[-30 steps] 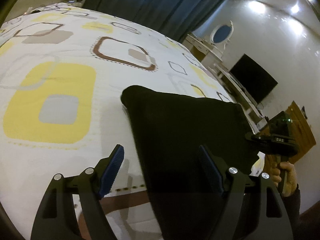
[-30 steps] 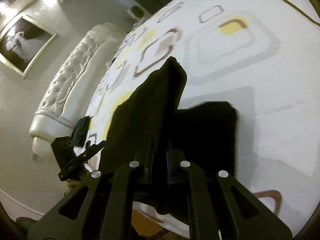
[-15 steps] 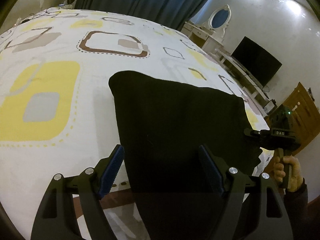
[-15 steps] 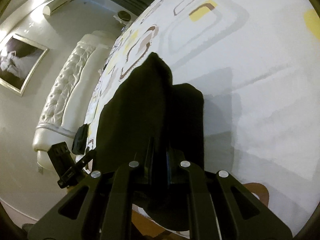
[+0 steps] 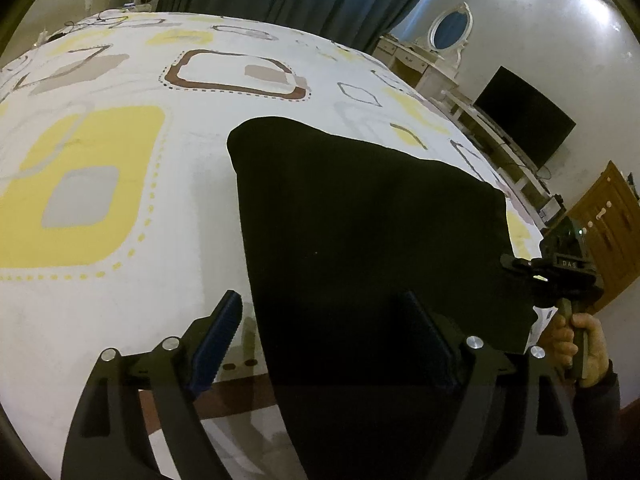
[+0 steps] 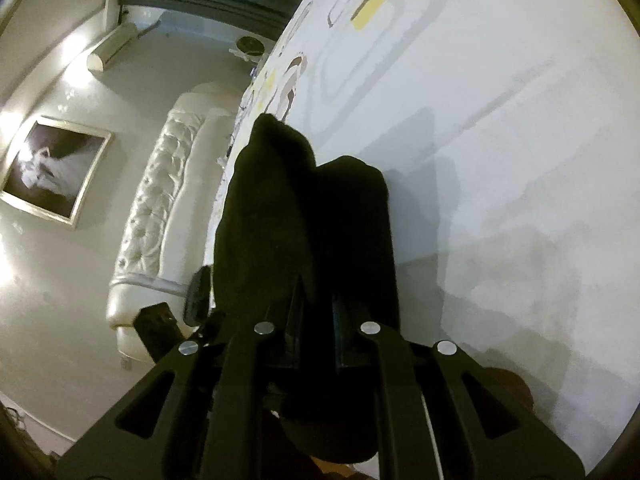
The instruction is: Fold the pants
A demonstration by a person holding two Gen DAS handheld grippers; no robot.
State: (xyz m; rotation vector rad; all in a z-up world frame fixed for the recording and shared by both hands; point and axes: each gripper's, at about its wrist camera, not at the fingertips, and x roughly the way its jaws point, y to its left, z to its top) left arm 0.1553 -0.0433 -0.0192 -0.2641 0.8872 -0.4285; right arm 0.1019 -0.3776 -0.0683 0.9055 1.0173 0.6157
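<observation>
The black pants (image 5: 368,232) lie folded on the patterned bed, reaching over its near edge. My left gripper (image 5: 320,340) is open, its fingers astride the pants' left edge near the bed's near edge, gripping nothing. My right gripper (image 6: 314,312) is shut on the pants (image 6: 280,208) at their right edge and holds that edge lifted. The right gripper also shows in the left wrist view (image 5: 560,272), held by a hand at the pants' right side. The left gripper shows in the right wrist view (image 6: 160,324) at lower left.
The bedspread (image 5: 120,160) is white with yellow, grey and brown squares. A white tufted headboard (image 6: 156,208) stands at one end. A dresser with an oval mirror (image 5: 450,28), a dark TV (image 5: 524,120) and a wooden door (image 5: 604,232) line the far wall.
The right gripper has swung the held edge of the pants further over, tilting its view toward the headboard. The left gripper has shifted a little, staying open over the pants.
</observation>
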